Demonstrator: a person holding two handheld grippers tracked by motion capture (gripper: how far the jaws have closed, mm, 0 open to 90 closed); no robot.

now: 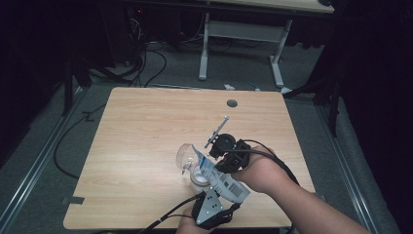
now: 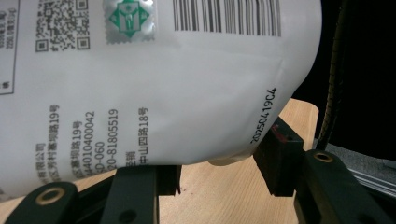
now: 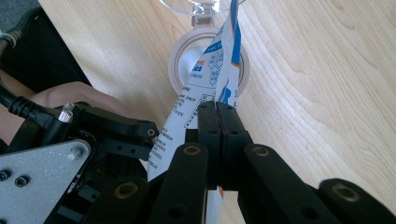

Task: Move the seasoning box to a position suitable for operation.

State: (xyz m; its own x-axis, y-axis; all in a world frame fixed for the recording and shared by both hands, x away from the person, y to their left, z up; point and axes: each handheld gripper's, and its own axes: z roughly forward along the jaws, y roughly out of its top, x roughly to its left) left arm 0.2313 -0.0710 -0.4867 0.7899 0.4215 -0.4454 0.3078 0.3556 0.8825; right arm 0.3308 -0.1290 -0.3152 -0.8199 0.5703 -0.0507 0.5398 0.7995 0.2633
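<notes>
Pouch tipped over the jar, lower centre of the frame.
My right gripper [image 1: 225, 155] clamps the white pouch [image 1: 220, 176] above the jar [image 1: 198, 178] on the desk [image 1: 146, 146]; my left gripper [image 1: 210, 207] sits beneath.

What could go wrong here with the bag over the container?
1. The right tool pinches only a thin edge of the bag; it may slip.
2. The left tool stands open under the bag's bottom, giving little support.
3. The bag's tip sits over the small white container; contents could miss it.

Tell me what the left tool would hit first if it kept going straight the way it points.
Most likely the white pouch: in the left gripper view it hangs right ahead of the left tool, above the open jaws. Depth is unclear, but it looks very close, with the table beneath.
</notes>
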